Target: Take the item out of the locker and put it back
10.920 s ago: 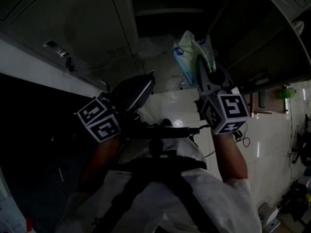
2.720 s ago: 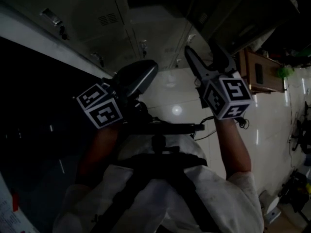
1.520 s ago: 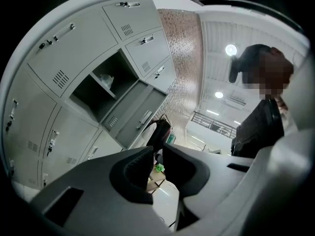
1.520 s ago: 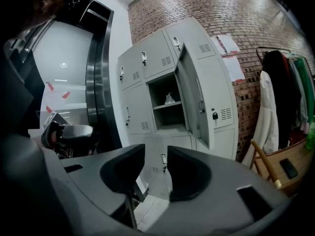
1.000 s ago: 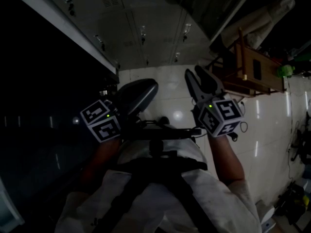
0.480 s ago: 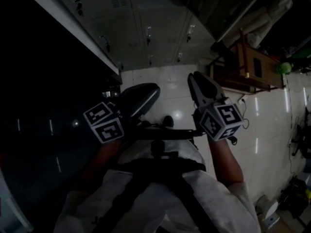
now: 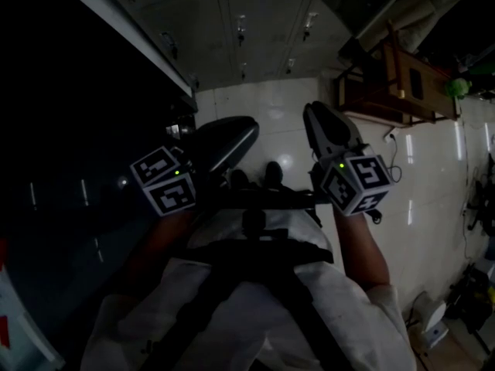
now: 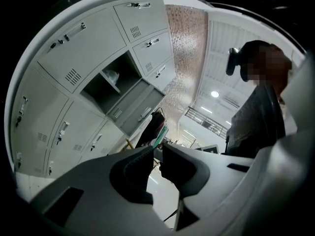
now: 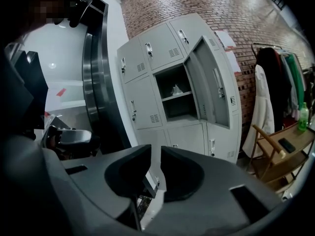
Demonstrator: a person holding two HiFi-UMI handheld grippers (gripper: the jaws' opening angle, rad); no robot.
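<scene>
The open locker (image 9: 177, 95) shows in the right gripper view with its door (image 9: 212, 90) swung out. A pale packet (image 9: 175, 89) lies on its shelf. The left gripper view shows the same locker (image 8: 98, 90) and packet (image 8: 112, 75). Both grippers are well away from it, low in front of my chest. My right gripper (image 9: 156, 156) (image 7: 319, 113) is empty; its jaws are closing and stand almost together. My left gripper (image 8: 158, 149) (image 7: 247, 128) is also empty, with its jaws drawn together.
A bank of grey lockers (image 7: 247, 22) rises ahead over a glossy white tiled floor (image 7: 271, 107). A wooden chair (image 7: 394, 76) stands at the right beside a clothes rack (image 9: 275, 82), with a green bottle (image 9: 303, 116) on the chair. A dark glass wall (image 7: 77, 168) runs along the left.
The right gripper held the packet at the locker, then came away empty and open. Over the last second its fingers have come together, and the lockers have slid up the head view.
</scene>
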